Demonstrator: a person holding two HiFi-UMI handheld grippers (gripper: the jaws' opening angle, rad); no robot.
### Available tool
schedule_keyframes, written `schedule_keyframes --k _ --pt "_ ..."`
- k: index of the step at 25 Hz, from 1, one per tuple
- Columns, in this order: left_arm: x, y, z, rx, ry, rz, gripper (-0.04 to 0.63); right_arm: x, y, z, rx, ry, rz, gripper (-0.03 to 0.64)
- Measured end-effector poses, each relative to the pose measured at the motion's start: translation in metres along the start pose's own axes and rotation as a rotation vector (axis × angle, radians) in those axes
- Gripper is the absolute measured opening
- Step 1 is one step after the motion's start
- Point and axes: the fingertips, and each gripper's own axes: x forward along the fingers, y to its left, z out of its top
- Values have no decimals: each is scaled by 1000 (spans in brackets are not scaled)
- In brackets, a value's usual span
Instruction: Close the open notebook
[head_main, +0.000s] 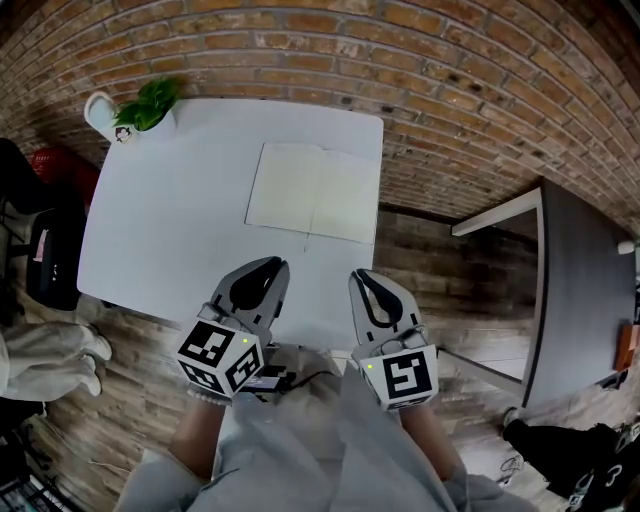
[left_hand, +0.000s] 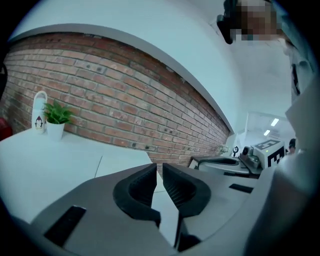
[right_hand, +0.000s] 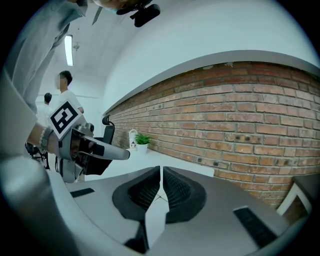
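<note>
The open notebook lies flat on the white table, toward its far right side, with both cream pages blank. In the left gripper view the notebook shows as a pale sheet just beyond the jaws. My left gripper hovers over the table's near edge, well short of the notebook, and its jaws are shut with nothing between them. Beside it, my right gripper is also at the near edge, shut and empty.
A small potted plant and a white bottle stand at the table's far left corner. A brick wall runs behind. A dark chair stands left of the table and a grey table to the right.
</note>
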Motion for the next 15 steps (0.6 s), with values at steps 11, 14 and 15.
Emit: schedule_keyframes --k 11,14,15 --pt "42 38 -32 -330 81 -61 163 31 -5 -9 23 15 -28 48" --pt "53 50 -40 -455 88 -77 212 40 -6 -11 25 26 -31 48" --pt "56 55 -43 -509 84 -81 226 43 -7 -12 27 29 -31 48"
